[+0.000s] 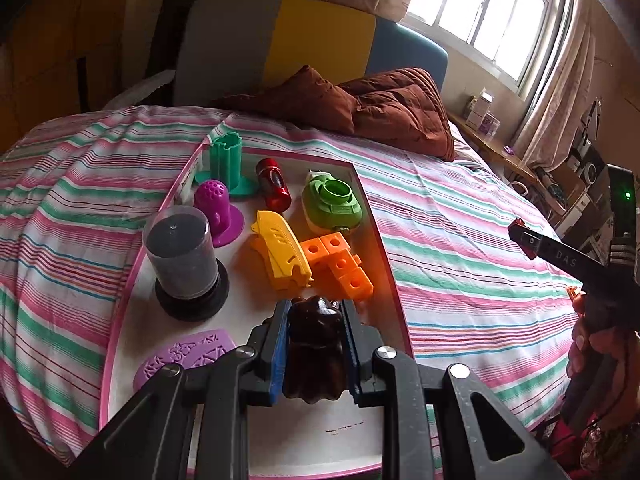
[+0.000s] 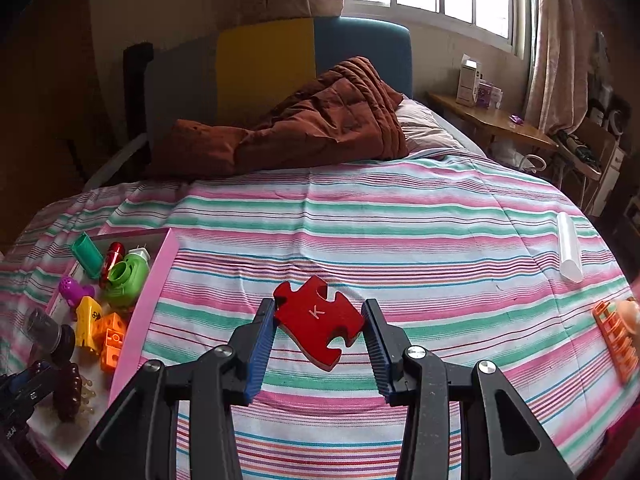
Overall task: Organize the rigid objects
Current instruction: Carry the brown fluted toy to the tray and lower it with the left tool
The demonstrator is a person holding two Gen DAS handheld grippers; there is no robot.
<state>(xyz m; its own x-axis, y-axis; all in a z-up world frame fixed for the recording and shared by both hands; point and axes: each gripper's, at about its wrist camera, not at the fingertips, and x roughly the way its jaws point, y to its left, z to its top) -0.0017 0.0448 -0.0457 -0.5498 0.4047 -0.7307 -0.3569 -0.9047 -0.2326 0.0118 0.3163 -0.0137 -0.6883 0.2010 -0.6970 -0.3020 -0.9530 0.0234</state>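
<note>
My left gripper points steeply down with its jaws clamped shut on a dark brown piece, while my right gripper holds a red puzzle piece pinched between its pads.

Both wrist cams angled down, share tray.

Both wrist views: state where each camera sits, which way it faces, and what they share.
Left wrist: on the left gripper, angled down at the tray; it grips a dark brown toy; the right gripper and a hand show.
Right wrist: on the right gripper, angled down over the striped bed, clamping a red puzzle piece.
Shared: tray, toys, bed, headboard, window.
</note>
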